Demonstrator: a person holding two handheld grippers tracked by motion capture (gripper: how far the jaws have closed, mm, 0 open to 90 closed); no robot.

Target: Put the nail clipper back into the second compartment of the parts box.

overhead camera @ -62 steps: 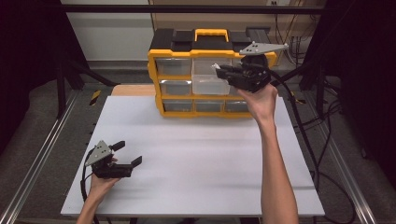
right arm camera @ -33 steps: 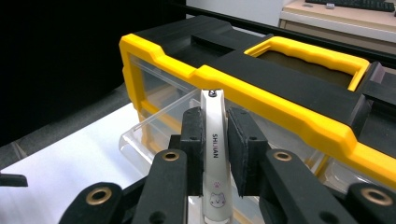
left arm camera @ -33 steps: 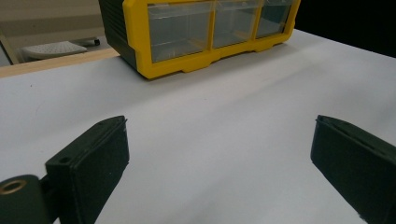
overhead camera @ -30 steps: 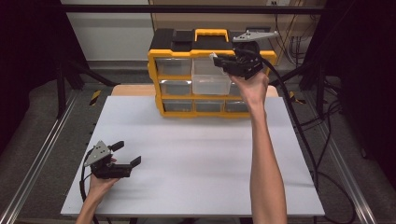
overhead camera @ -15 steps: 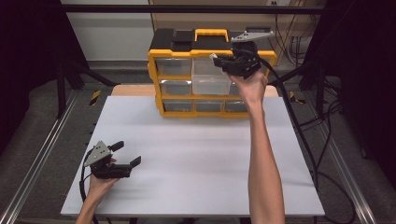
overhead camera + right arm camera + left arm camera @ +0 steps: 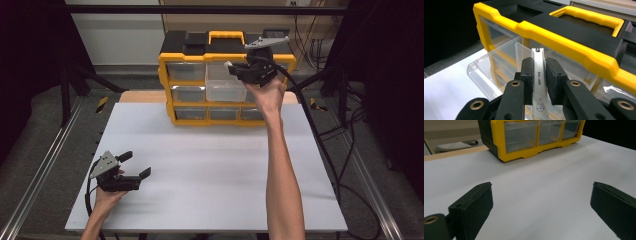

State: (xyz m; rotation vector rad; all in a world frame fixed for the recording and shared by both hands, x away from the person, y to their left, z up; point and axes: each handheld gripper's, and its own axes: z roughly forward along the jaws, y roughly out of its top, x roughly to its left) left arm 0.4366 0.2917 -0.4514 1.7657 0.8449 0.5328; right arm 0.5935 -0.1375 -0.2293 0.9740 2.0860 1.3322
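Observation:
A yellow and black drawer cabinet (image 6: 220, 55) stands at the far side of the white table. Its top middle clear drawer (image 6: 223, 85) is pulled out toward me. My right gripper (image 6: 235, 69) is held high over that open drawer (image 6: 496, 72), shut on a slim white object (image 6: 538, 82) printed with small letters and a cat face. The object stands upright between the pads (image 6: 527, 75). My left gripper (image 6: 135, 165) rests low on the table at the near left, open, with bare tabletop between its fingers (image 6: 471, 207).
The white tabletop (image 6: 210, 165) runs wide between the cabinet (image 6: 534, 137) and the near edge. Metal rails run along both sides of the table. Cables hang at the back right. A wooden strip lies behind the white sheet.
My right gripper with the white object has risen and shifted left from the cabinet's right end to above the open middle drawer. My left gripper has stayed put.

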